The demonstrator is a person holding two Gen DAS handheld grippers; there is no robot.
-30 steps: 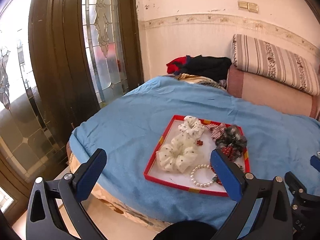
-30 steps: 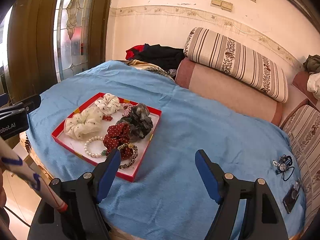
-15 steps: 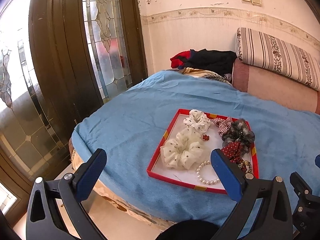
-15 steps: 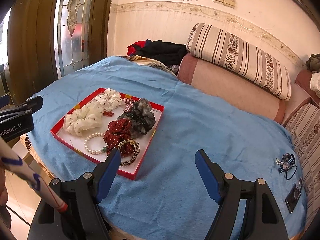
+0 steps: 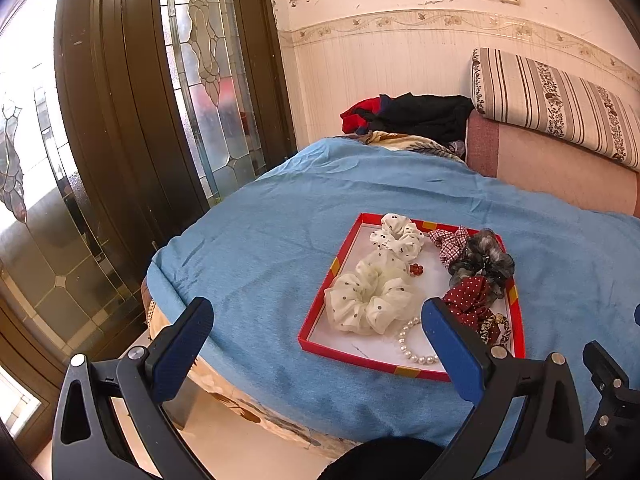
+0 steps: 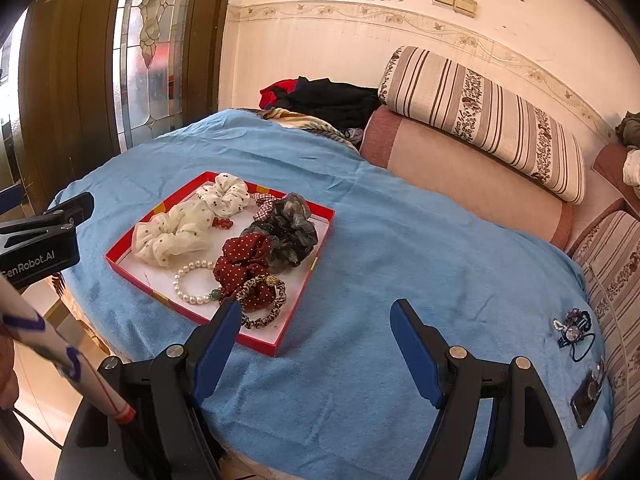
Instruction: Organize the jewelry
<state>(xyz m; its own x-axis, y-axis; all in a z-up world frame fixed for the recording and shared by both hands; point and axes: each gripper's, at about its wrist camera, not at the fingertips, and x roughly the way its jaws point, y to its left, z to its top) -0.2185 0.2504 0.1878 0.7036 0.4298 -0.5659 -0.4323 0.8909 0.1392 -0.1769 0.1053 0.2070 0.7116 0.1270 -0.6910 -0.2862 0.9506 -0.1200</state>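
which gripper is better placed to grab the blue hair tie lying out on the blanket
Right, probably. The blue hair tie lies on the blanket at the far right of its view, outside the red tray. The right gripper is open; the left view doesn't show it.

Bright daylight through the glass door (image 5: 208,80) — sharp focus, fisheye edges perhaps slightly vignetted.

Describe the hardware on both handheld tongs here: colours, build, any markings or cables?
Both the left tongs and right tongs have black skeletal frames with triangular cut-outs, silver screws and blue finger pads. The right view shows white "GenRobot.AI" lettering on the left unit's side, plus a white, blue-patterned stick with a red tip.
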